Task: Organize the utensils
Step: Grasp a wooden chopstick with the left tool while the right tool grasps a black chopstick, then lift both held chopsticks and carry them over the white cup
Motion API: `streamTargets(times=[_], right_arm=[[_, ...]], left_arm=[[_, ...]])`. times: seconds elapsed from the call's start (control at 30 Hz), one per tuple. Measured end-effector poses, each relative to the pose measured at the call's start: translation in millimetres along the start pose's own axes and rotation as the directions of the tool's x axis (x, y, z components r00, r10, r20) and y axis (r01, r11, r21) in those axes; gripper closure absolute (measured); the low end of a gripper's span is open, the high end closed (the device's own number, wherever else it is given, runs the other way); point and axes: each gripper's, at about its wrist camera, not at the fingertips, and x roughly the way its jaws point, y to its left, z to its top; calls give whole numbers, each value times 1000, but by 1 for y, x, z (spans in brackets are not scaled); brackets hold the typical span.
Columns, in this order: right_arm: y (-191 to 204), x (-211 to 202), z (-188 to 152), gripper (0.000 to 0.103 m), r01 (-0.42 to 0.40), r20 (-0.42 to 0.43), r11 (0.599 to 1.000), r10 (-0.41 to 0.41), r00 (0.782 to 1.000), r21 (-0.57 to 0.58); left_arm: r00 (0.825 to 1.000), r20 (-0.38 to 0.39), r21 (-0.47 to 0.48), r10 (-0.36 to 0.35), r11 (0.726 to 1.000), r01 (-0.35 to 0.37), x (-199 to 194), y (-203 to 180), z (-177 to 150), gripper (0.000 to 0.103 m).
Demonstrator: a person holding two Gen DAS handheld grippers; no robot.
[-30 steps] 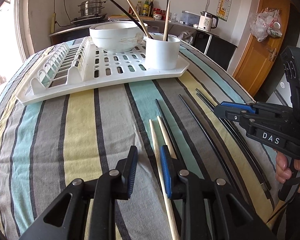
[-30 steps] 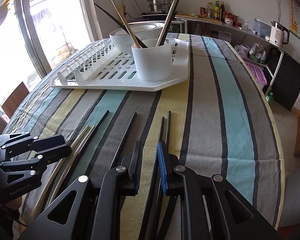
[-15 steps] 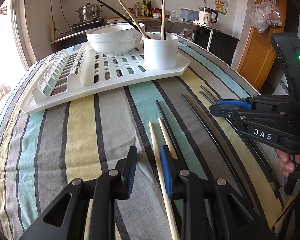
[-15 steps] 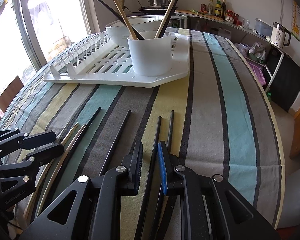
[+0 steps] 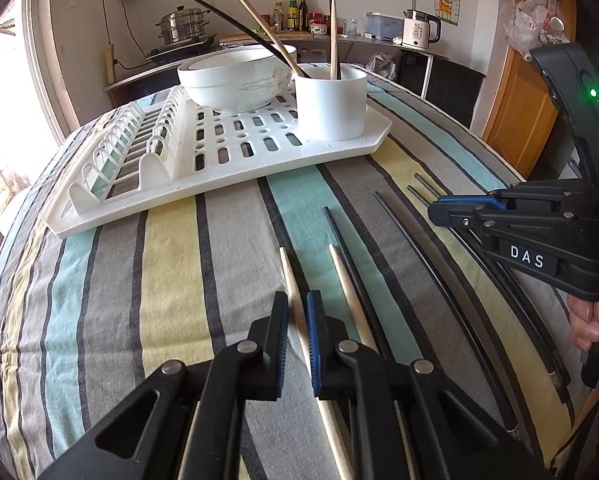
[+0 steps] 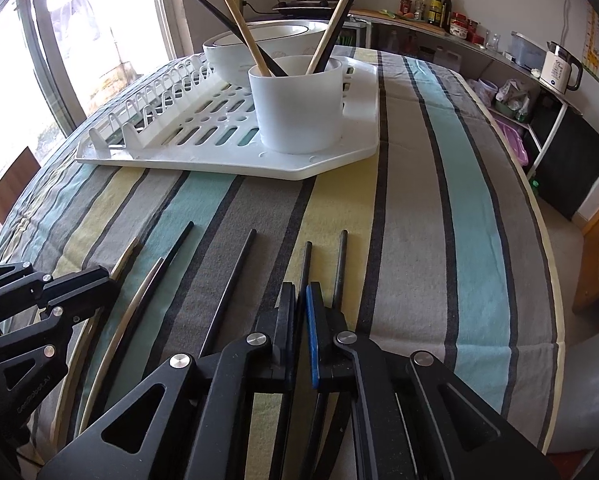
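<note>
The left gripper [image 5: 297,316] is closed tight on a wooden chopstick [image 5: 289,276] that lies on the striped tablecloth [image 5: 171,264]. The right gripper [image 6: 301,312] pinches a black chopstick [image 6: 306,260], and more black chopsticks [image 6: 235,268] lie just beside it. Farther back, a white cup [image 6: 299,108] with chopsticks standing in it sits on the white dish rack [image 5: 227,148], next to a white bowl [image 5: 235,80].

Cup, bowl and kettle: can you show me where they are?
Cup [image 5: 331,114], left wrist view, front of its white wall.
Bowl [image 5: 235,86], left wrist view, its outer side.
Kettle [image 6: 559,70], right wrist view, its white body.
</note>
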Motion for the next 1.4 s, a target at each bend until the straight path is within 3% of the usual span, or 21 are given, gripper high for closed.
streamTargets(times=[0.2,0.33,0.53,0.77,1.1,1.4], right_arm=[[-2,-21,0,98,-59,61,998,57,996,32],[-1,-49,6,98,-86,146,995,79,986,42],[-4,-97,18,99,-119,294,991,95,951,64],[-6,-144,22,98,-132,421,989,89,903,73],[3,-167,0,98,-124,476,991,83,875,55],[5,-175,-6,98,-123,482,991,82,872,55]], left_arm=[[999,-2,-20,-35,999,35,-1,7,3,97],[997,47,-37,-58,998,60,-17,13,9,97],[987,145,-53,-72,995,80,-51,26,24,97],[960,270,-79,-69,992,93,-97,42,40,97],[924,371,-122,-89,982,144,-132,54,22,97],[919,382,-136,-94,978,156,-127,58,16,97]])
